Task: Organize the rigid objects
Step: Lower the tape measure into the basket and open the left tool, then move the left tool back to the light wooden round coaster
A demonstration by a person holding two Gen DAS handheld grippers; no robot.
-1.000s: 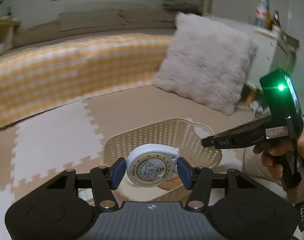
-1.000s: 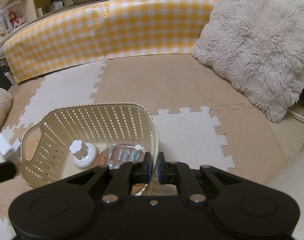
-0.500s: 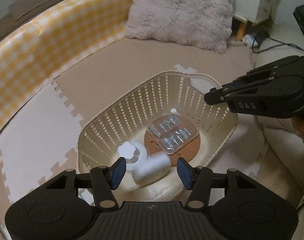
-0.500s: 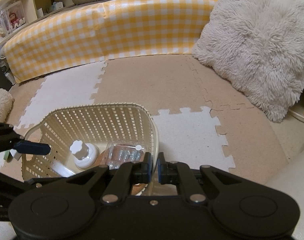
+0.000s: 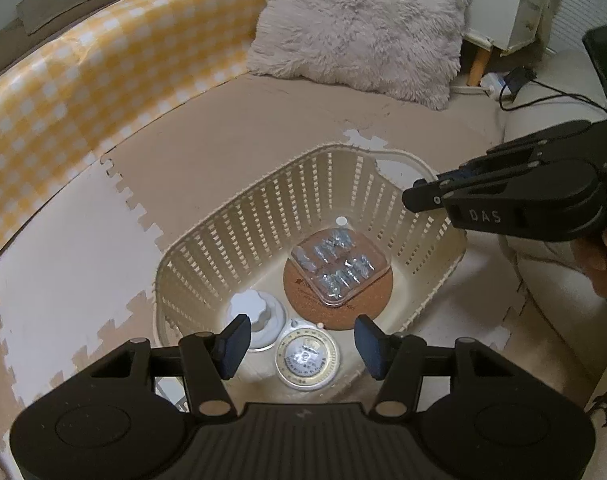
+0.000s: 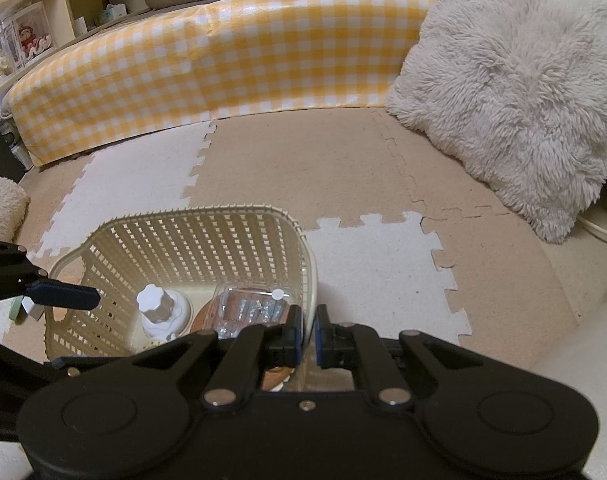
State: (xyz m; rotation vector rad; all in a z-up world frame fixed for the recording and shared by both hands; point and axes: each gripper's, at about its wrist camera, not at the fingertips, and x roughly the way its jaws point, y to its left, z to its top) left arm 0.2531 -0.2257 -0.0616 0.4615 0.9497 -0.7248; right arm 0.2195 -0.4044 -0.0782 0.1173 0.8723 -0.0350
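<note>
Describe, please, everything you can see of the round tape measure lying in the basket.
The round tape measure is a white plastic disc whose printed face, ringed in yellow, points up. It lies flat on the floor of the cream slotted basket, beside the white knobbed container and just short of the cork coaster. It sits below the open left claw, whose pads do not touch it.

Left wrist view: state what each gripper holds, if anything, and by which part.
The left gripper holds nothing; the tape measure lies loose below it. The right gripper pinches the basket by its rim.
</note>
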